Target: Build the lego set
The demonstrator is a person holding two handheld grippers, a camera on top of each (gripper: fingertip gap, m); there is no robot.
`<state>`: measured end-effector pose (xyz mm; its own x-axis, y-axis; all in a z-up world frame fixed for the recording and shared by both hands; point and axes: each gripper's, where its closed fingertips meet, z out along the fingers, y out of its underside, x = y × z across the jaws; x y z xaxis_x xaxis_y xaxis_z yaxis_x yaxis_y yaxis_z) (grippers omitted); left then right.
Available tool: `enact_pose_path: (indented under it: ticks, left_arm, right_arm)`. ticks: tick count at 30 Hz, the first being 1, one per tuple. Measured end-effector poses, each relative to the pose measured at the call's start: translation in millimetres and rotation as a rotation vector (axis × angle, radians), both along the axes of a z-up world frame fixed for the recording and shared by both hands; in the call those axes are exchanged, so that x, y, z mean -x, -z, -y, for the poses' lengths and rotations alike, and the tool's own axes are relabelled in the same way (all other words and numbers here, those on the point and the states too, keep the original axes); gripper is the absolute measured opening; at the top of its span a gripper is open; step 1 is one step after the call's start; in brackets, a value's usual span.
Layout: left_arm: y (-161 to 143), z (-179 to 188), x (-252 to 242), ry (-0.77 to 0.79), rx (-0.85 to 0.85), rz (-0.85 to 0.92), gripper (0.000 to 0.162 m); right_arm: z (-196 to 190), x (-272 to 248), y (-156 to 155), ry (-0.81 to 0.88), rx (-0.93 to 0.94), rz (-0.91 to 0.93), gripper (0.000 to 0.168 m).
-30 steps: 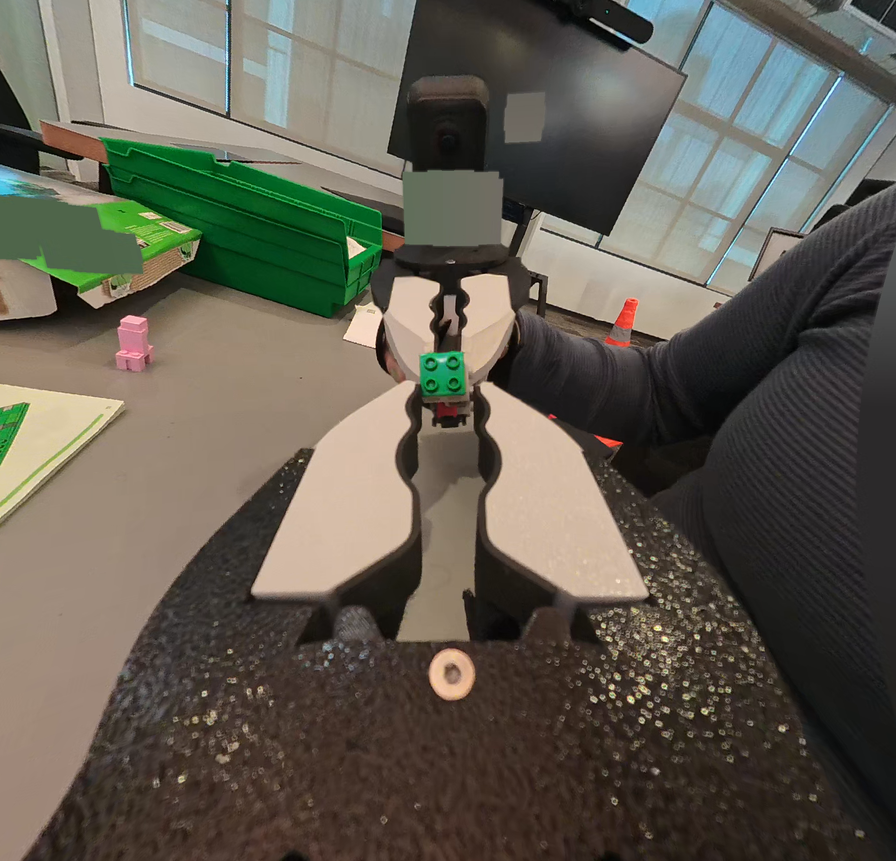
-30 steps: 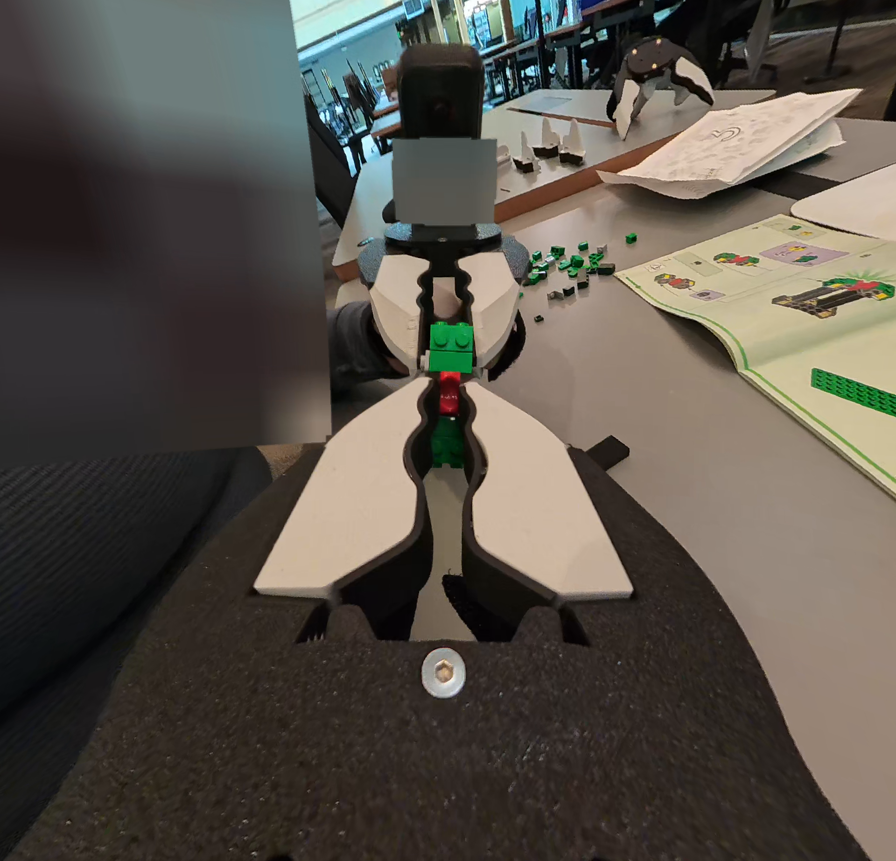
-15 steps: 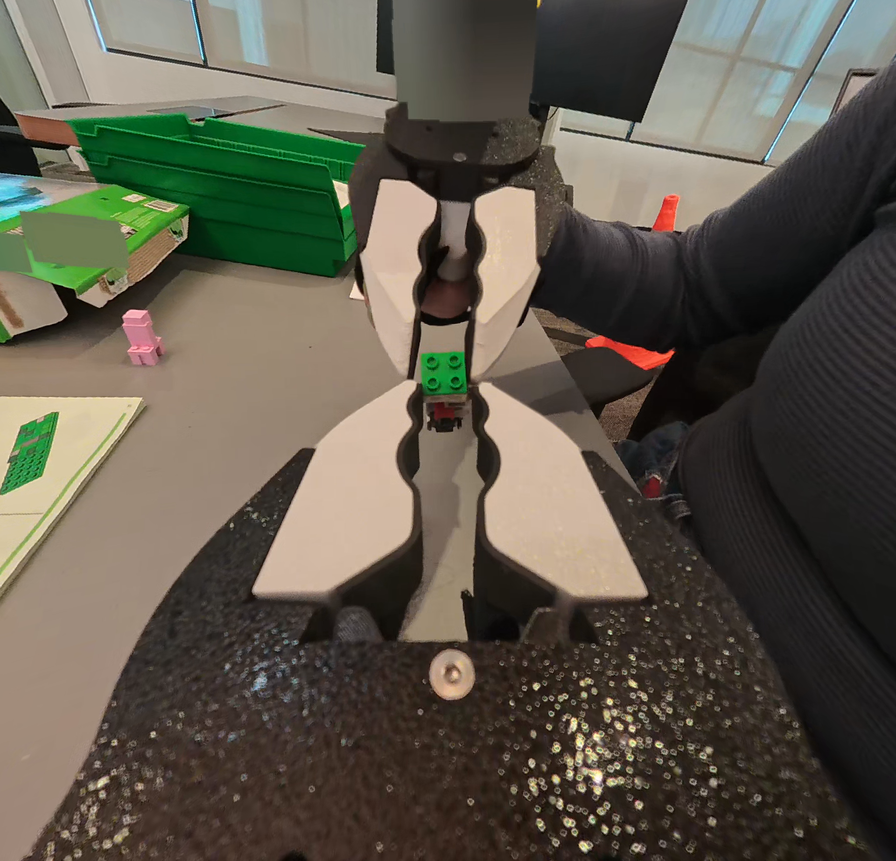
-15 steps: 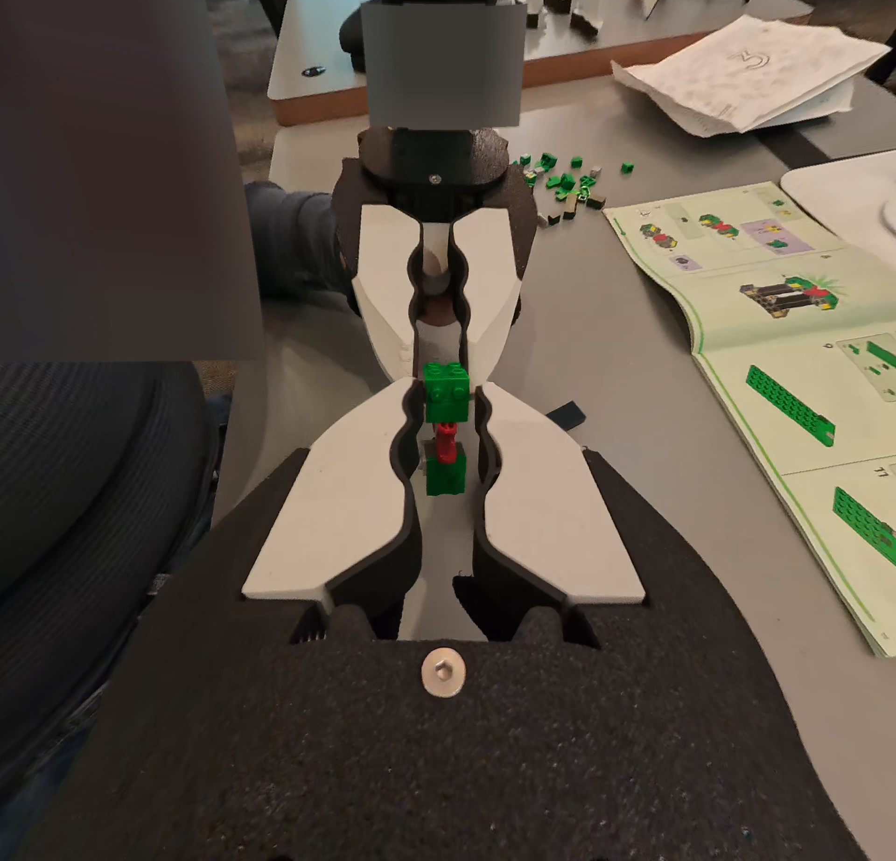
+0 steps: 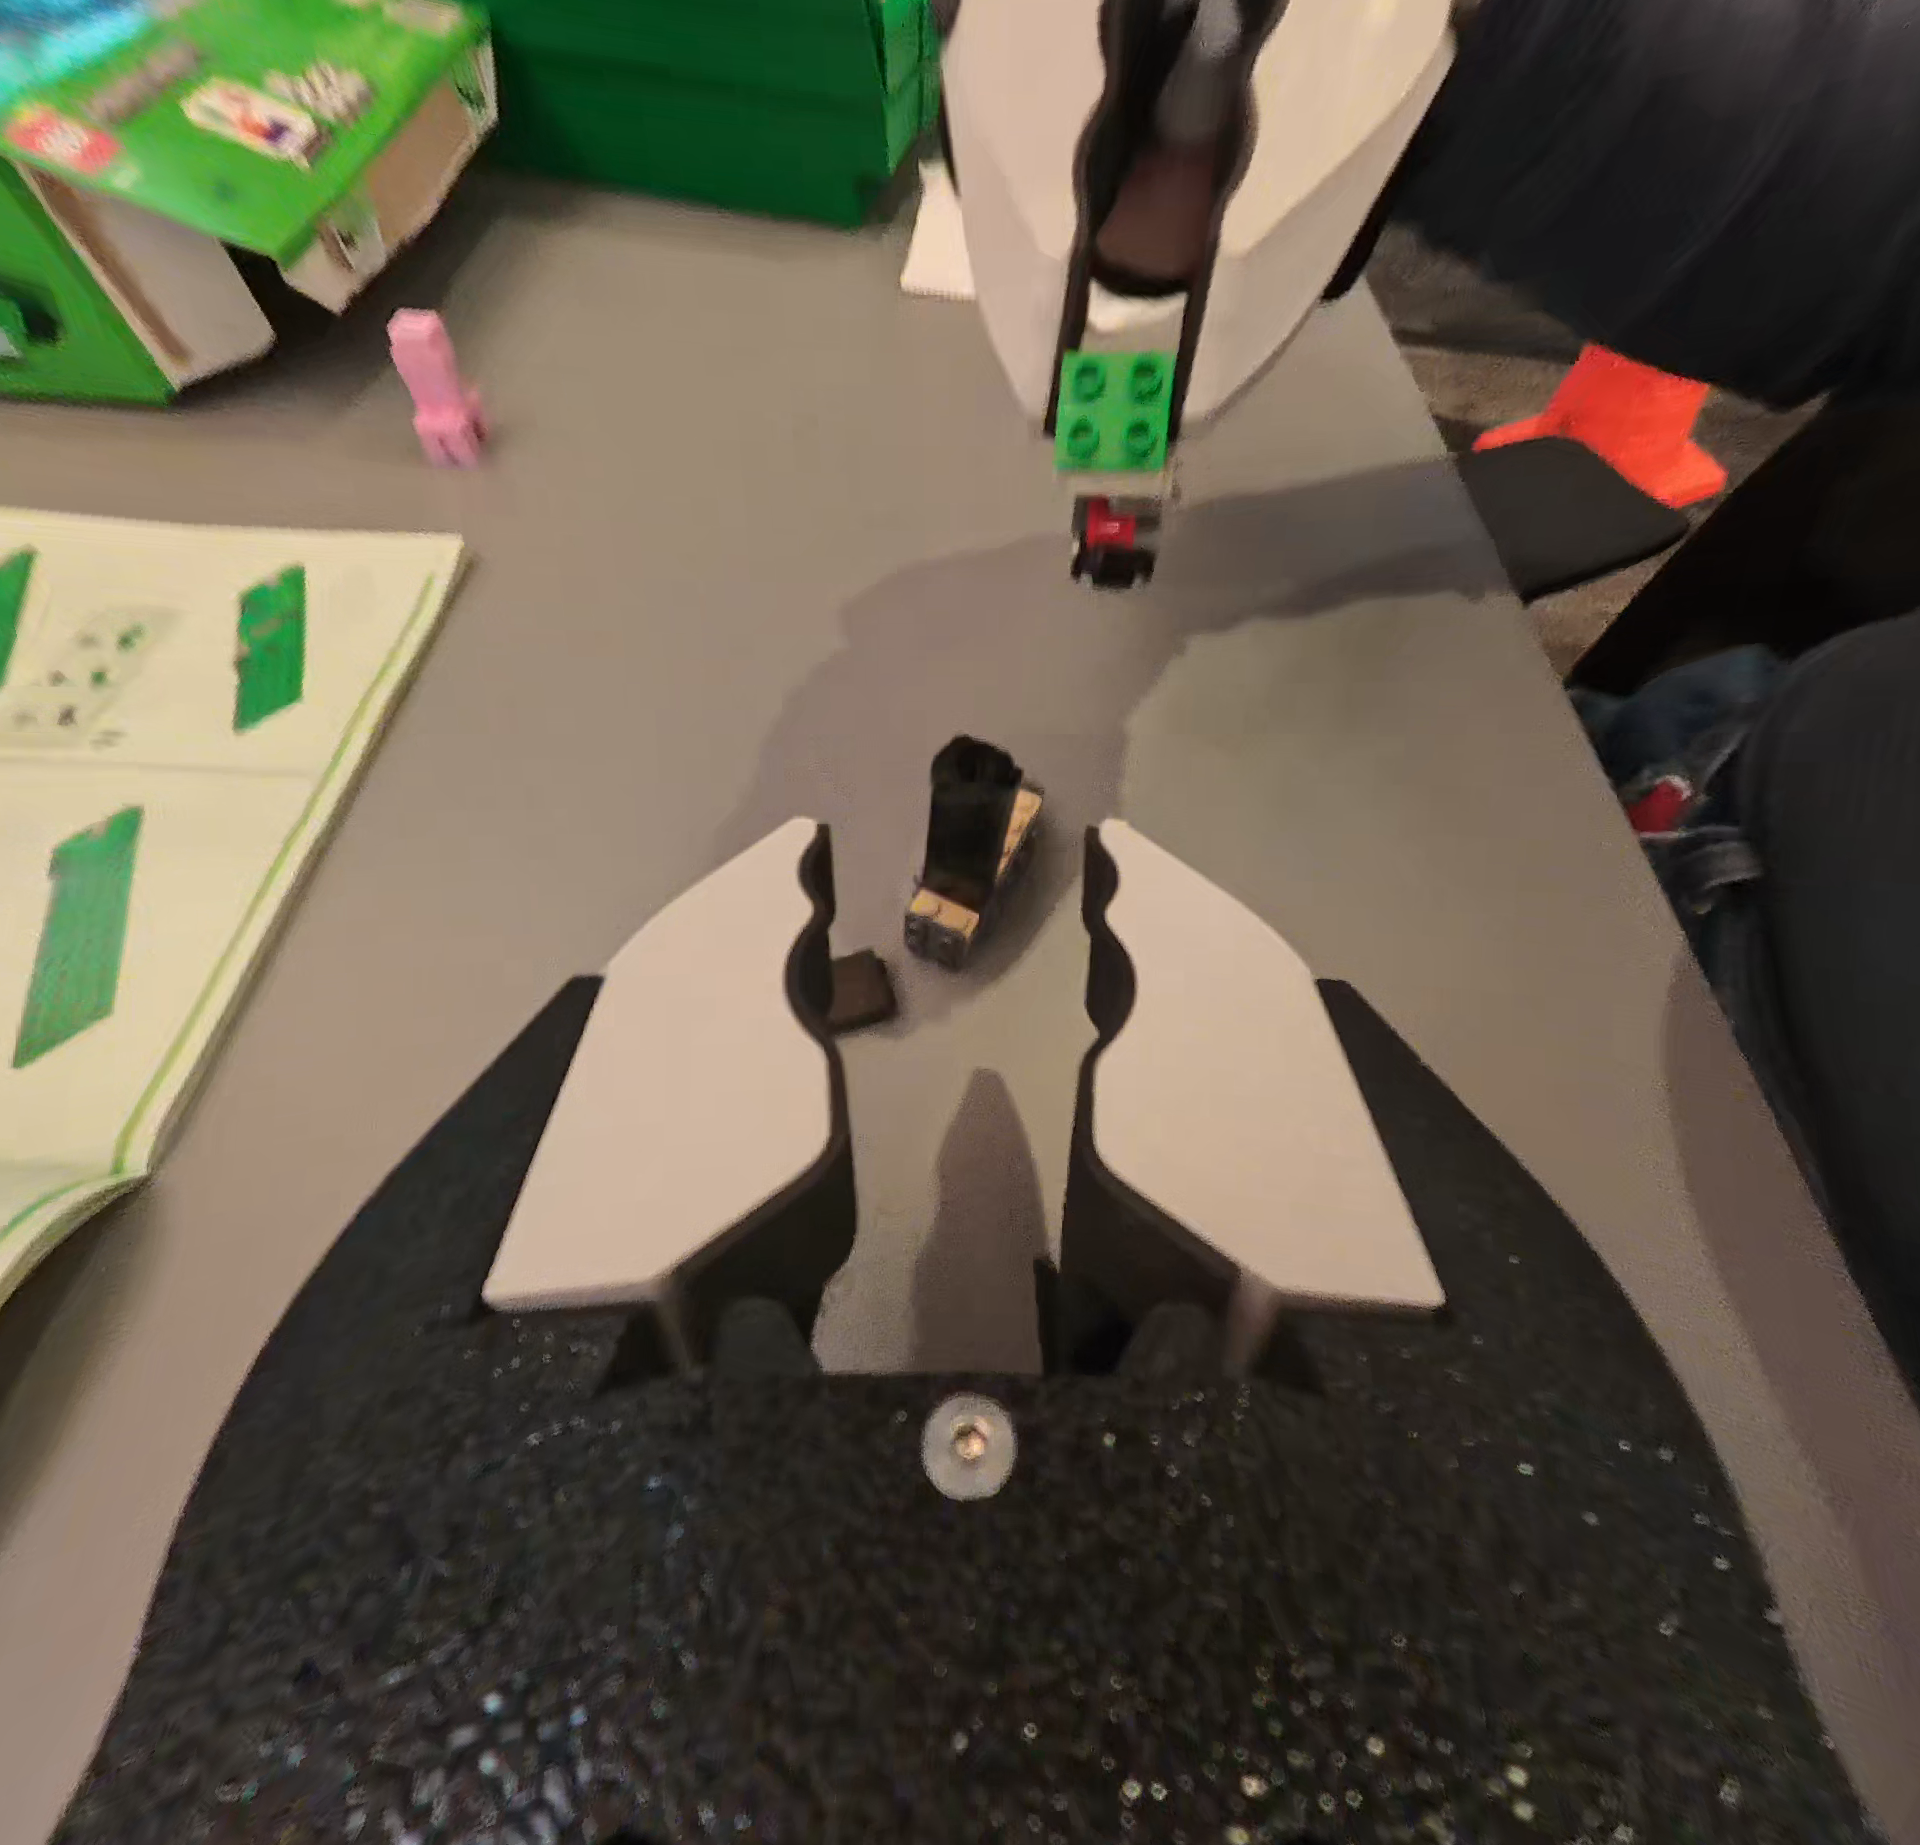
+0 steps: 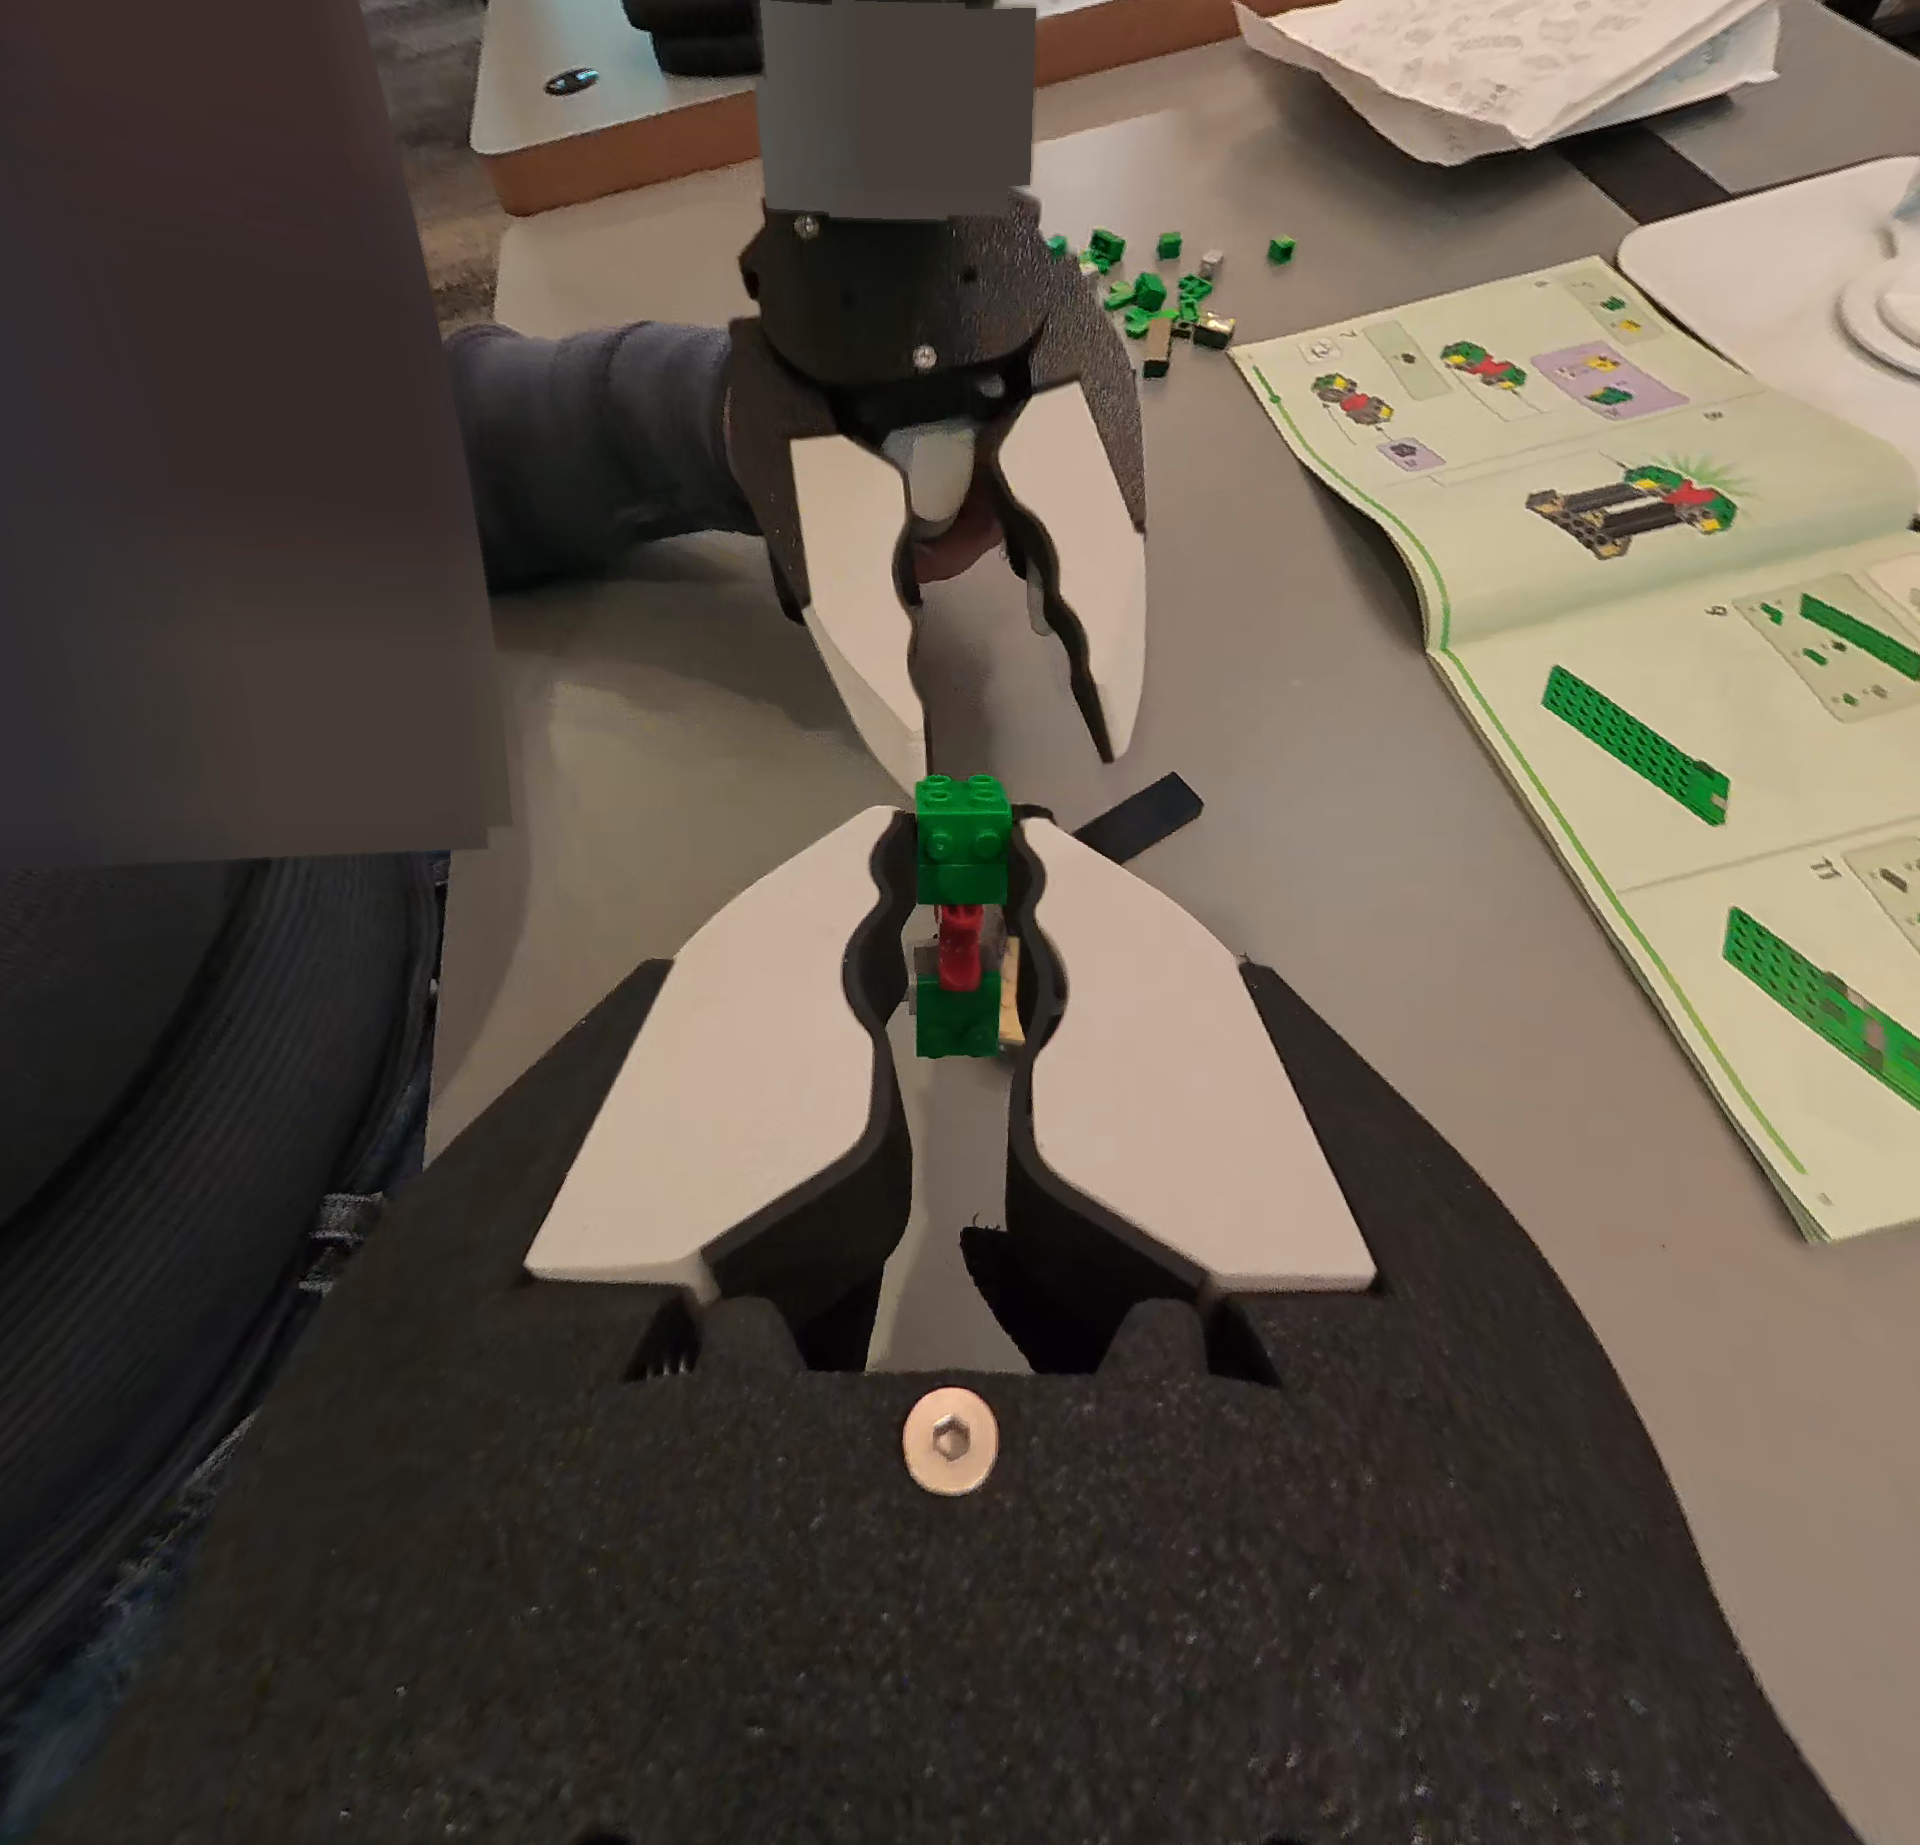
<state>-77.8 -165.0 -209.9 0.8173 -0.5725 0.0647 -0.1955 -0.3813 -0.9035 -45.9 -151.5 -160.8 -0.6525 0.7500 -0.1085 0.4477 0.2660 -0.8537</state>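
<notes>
My right gripper [image 6: 961,824] is shut on a small Lego assembly [image 6: 961,860] of green bricks with a red piece in the middle. In the left wrist view the right gripper [image 5: 1117,413] holds the assembly [image 5: 1117,413] above the grey table. My left gripper [image 5: 956,839] is open and empty, low over the table. A black and tan Lego piece [image 5: 971,860] lies between its fingertips, with a small dark tile [image 5: 860,985] beside it. In the right wrist view the left gripper [image 6: 1013,751] hangs open just beyond the assembly.
An open instruction booklet [image 6: 1662,652] lies to the right, also in the left wrist view [image 5: 156,756]. Loose green bricks [image 6: 1143,289] lie behind it. A dark flat piece [image 6: 1143,813], pink figure [image 5: 436,393], Lego box [image 5: 239,112], green bin [image 5: 675,60] and a person's sleeve [image 5: 1662,133] are around. About 7 cm separates my left fingertips from my right.
My left gripper has opened, let go of the assembly and drawn back and down toward the table. My right gripper still holds the assembly. A black and tan piece now shows between the left fingers.
</notes>
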Motion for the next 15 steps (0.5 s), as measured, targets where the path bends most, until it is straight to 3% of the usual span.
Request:
enact_pose_path:
  ticks: [8,15]
  left_arm:
    - [30.0,-10.4,-16.2,0.073,0.081,-0.04,0.04]
    - [27.7,-15.0,-24.0,0.117,0.039,-0.023,0.018]
  right_arm:
    - [-3.1,5.6,15.0,0.03,-0.138,0.068,0.016]
    - [-2.3,8.9,23.0,0.035,-0.259,0.12,0.016]
